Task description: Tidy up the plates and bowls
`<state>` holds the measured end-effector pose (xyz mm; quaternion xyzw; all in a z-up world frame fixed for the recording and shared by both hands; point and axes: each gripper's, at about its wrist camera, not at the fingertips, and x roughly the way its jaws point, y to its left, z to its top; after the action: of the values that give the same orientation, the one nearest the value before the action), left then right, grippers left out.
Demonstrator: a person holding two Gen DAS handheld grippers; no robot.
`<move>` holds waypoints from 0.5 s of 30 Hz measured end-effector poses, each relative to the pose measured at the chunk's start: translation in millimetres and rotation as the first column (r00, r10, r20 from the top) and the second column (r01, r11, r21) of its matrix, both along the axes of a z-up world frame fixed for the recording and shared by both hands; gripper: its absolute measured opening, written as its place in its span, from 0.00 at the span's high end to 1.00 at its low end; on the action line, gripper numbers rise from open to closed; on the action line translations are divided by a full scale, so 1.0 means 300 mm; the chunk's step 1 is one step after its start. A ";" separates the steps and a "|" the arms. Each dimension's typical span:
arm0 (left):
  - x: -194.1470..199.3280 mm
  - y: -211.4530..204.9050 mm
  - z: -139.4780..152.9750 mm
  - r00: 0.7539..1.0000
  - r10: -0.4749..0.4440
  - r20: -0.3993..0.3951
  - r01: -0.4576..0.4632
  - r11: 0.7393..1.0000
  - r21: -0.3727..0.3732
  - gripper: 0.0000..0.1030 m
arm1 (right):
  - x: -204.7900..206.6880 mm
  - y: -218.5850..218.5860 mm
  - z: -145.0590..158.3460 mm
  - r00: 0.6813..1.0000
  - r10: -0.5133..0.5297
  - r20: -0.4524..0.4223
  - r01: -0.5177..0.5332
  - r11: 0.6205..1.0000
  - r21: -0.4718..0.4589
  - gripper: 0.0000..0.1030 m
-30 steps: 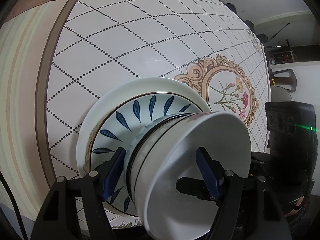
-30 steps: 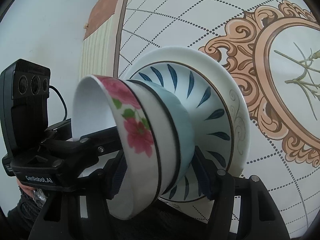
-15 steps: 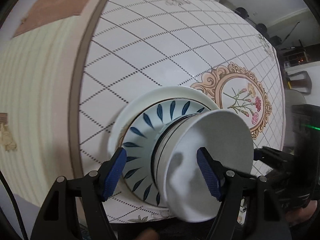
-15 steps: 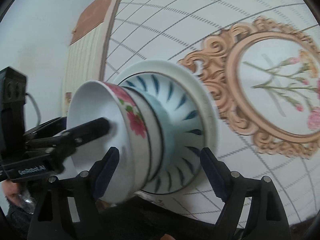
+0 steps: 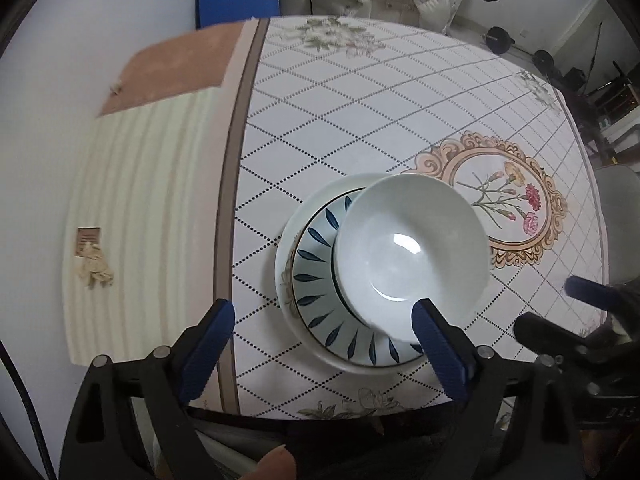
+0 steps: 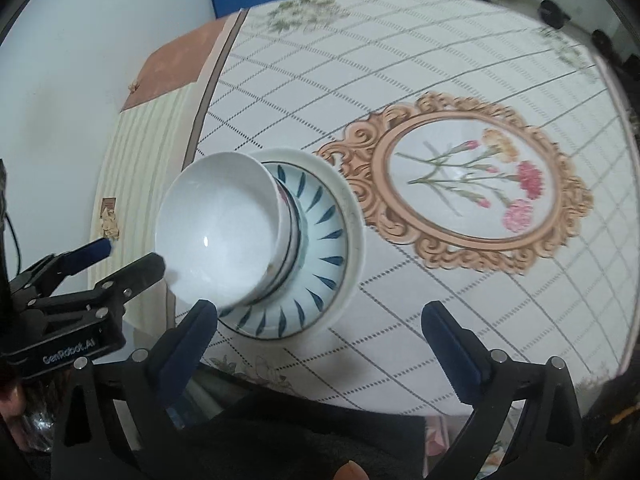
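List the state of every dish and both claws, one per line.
White bowl: upright, empty, topmost, nested in the bowls below.
Leaf-pattern plate: under the bowls, on the white plate.
White plate: bottom, flat on the tablecloth.
Left claw: opening, nothing held.
Right claw: opening, nothing held.

I see a table (image 5: 400,92) under a cloth (image 5: 340,128) with a dotted diamond grid and a framed flower print (image 5: 504,204) at the right. A white plate (image 5: 286,256) lies on the cloth near the near edge, left of that print. The cloth's striped left side (image 5: 140,220) hangs over the edge.
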<state>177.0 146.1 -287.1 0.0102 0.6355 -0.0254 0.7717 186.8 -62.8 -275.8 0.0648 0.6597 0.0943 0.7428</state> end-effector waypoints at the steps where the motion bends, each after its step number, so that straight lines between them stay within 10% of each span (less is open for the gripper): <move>1: -0.009 -0.007 0.013 1.000 0.000 0.008 0.000 1.000 0.000 0.09 | -0.015 -0.002 0.019 1.000 -0.003 0.014 0.003 1.000 -0.010 0.00; 15: -0.226 -0.169 0.367 0.977 0.054 0.206 -0.057 0.998 0.012 0.01 | -0.270 -0.088 0.451 0.955 -0.015 0.297 0.057 0.989 -0.134 0.00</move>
<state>109.2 95.4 -177.0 0.0019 0.5526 0.0030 0.8335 105.9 -89.1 -140.4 0.0092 0.5451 0.0425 0.8372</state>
